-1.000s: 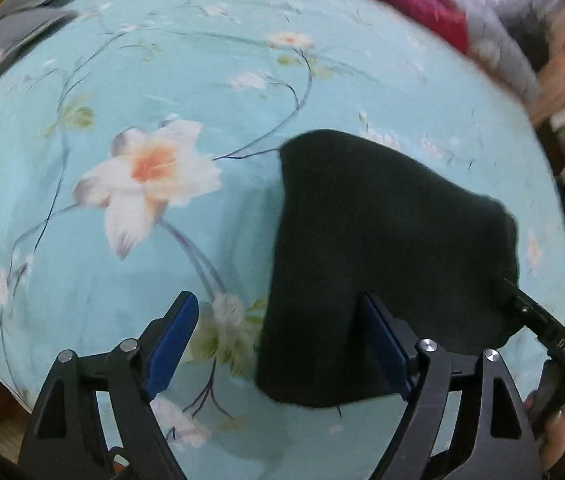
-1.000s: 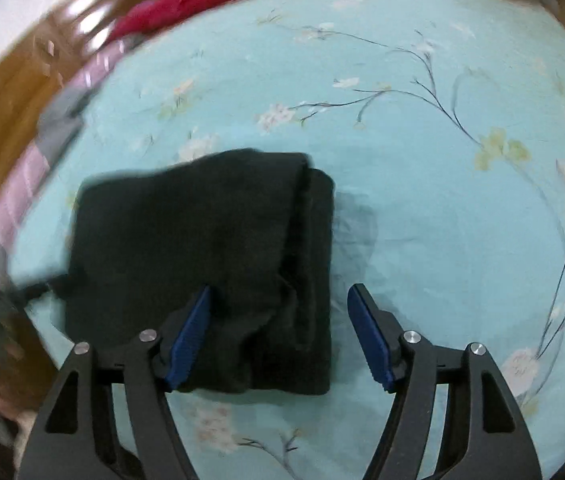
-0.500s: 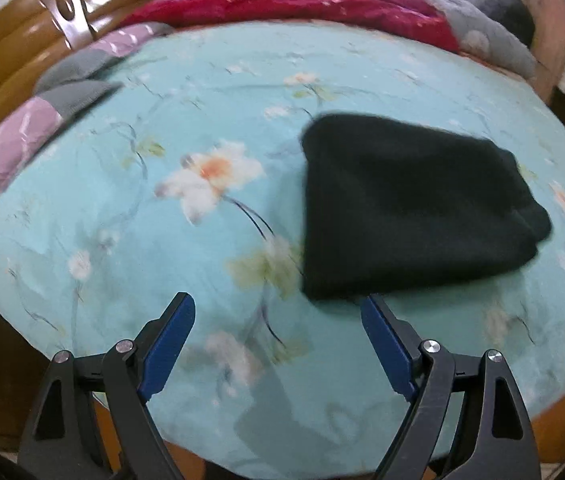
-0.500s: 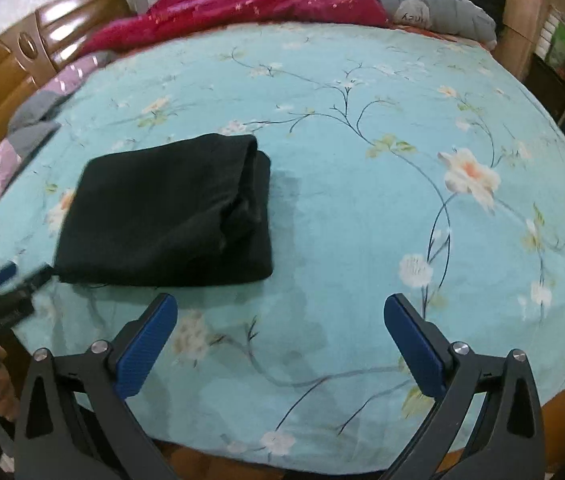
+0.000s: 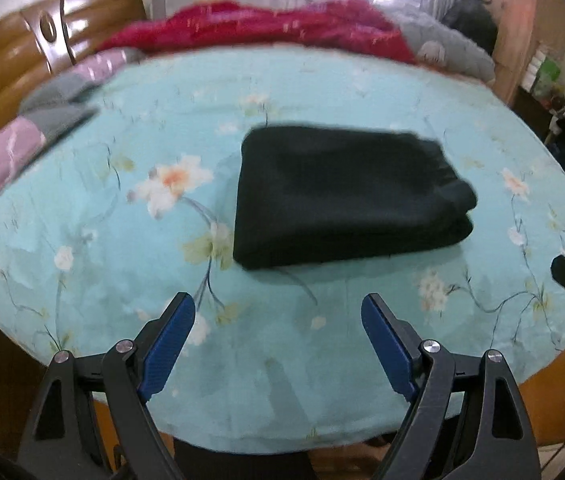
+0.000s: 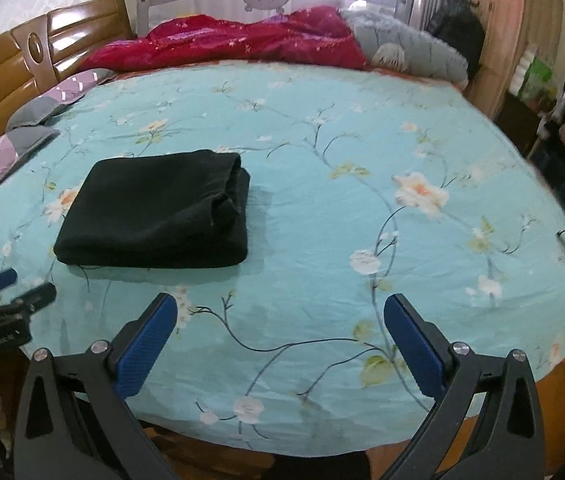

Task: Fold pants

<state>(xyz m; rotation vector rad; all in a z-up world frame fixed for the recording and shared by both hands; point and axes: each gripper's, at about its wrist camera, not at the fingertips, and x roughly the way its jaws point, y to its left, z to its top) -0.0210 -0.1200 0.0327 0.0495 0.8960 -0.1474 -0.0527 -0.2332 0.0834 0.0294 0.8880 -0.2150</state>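
While the left wrist view is blurred, we find the left gripper [image 5: 278, 336] gaping and empty, the folded pants [image 5: 342, 204] lying well ahead on the bed [image 5: 82, 240]. From the right wrist, we note the right gripper [image 6: 278, 340], jaws just opened wide, holding nothing. We advise withdrawing clear without brushing the bundle.
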